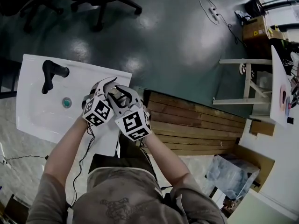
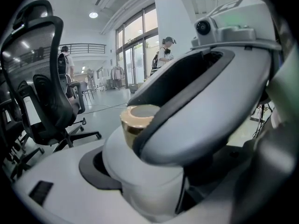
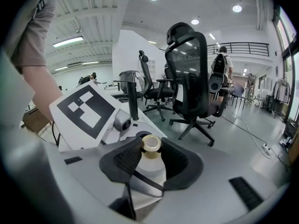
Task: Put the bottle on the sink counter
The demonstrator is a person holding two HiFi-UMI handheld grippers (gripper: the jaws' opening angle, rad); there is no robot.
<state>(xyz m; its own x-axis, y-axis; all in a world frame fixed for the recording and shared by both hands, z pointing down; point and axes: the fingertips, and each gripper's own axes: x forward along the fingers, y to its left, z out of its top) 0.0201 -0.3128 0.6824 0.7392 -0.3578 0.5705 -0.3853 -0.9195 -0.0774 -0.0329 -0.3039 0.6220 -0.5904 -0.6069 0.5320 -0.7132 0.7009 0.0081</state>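
Showing the white bottle (image 3: 148, 169) with its gold cap (image 3: 151, 143) held upright over the right end of the sink worktop (image 1: 32, 69). The right tongs (image 3: 150, 158) clamp its neck between dark pads. The left tongs (image 2: 140, 176) close round its body lower down, near the black tap (image 1: 51, 73).

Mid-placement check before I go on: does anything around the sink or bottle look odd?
Nothing is spilled or damaged. One oddity: both the left hand-held gripper and the right hand-held gripper crowd one bottle, the right one's jaws shut on it, over the sink counter's right end.
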